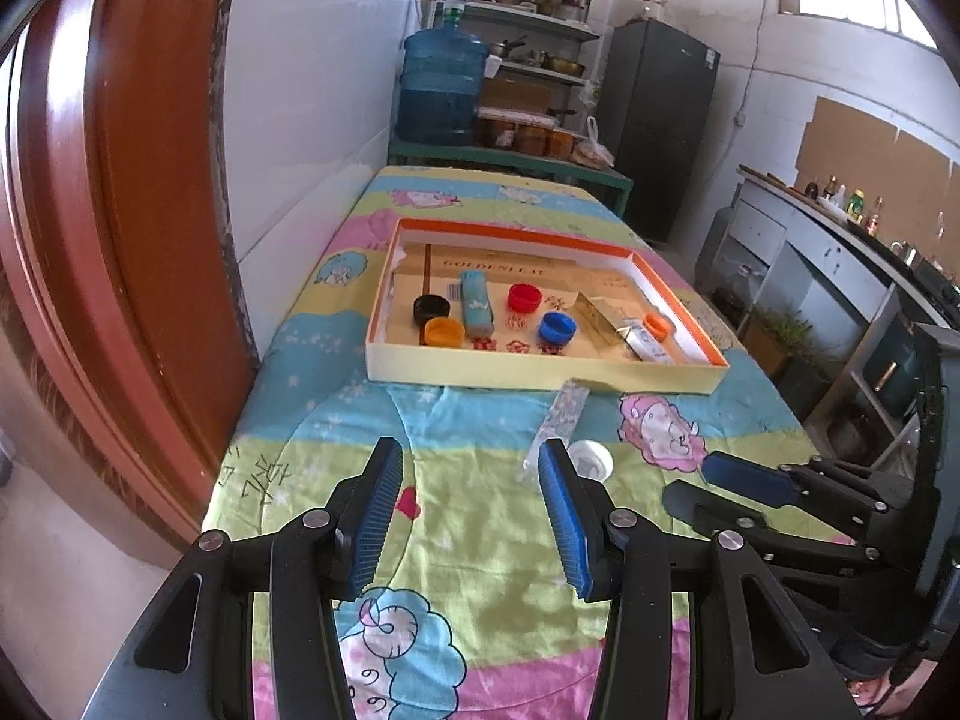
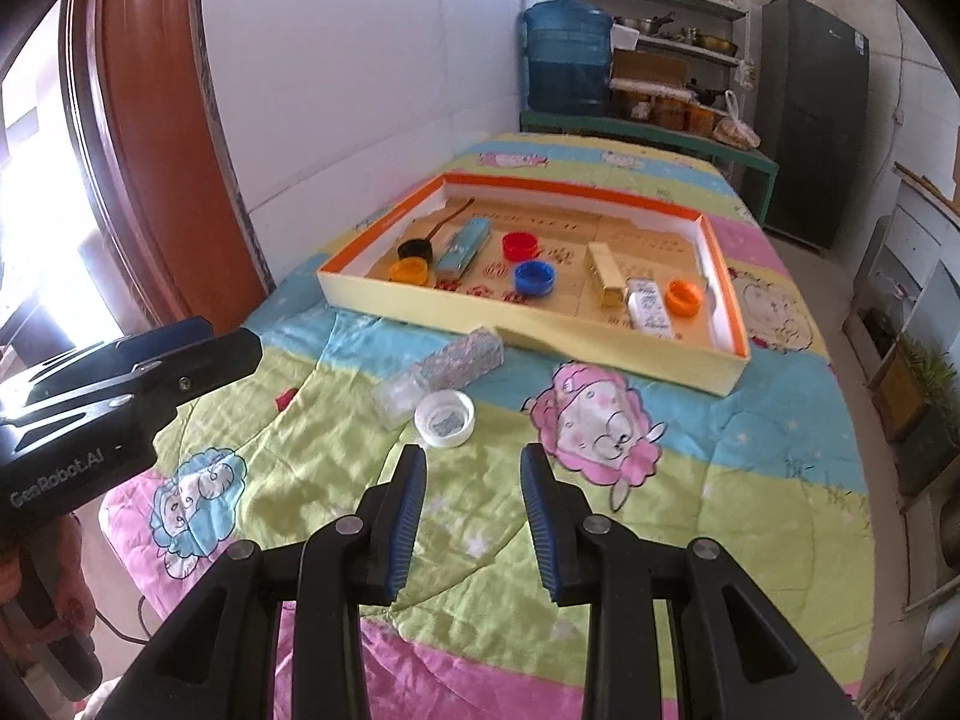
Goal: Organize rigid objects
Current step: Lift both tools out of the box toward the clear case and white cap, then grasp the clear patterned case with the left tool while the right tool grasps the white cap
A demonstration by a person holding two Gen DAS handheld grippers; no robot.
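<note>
A shallow tray point(image 1: 540, 371) with an orange inner rim lies on the cartoon bedspread. It holds black point(image 1: 431, 306), orange point(image 1: 444, 331), red point(image 1: 524, 297) and blue point(image 1: 557, 326) caps, a light blue box point(image 1: 477, 303), a gold box point(image 1: 600, 315) and a white box point(image 1: 651, 349). In front of the tray lie a clear glittery box point(image 2: 441, 372) and a white cap point(image 2: 444, 419). My right gripper point(image 2: 473, 455) stands open just short of the white cap, nothing between its fingers. My left gripper point(image 1: 471, 453) is open over bare cloth, left of both. The clear box point(image 1: 561, 420) shows past its right finger.
A red-brown door point(image 1: 120, 210) and a white wall point(image 1: 312, 120) run along the table's left side. A blue water jug point(image 1: 443, 87), shelves and a dark fridge point(image 1: 660, 120) stand behind. A counter point(image 1: 840, 228) runs along the right, across the floor.
</note>
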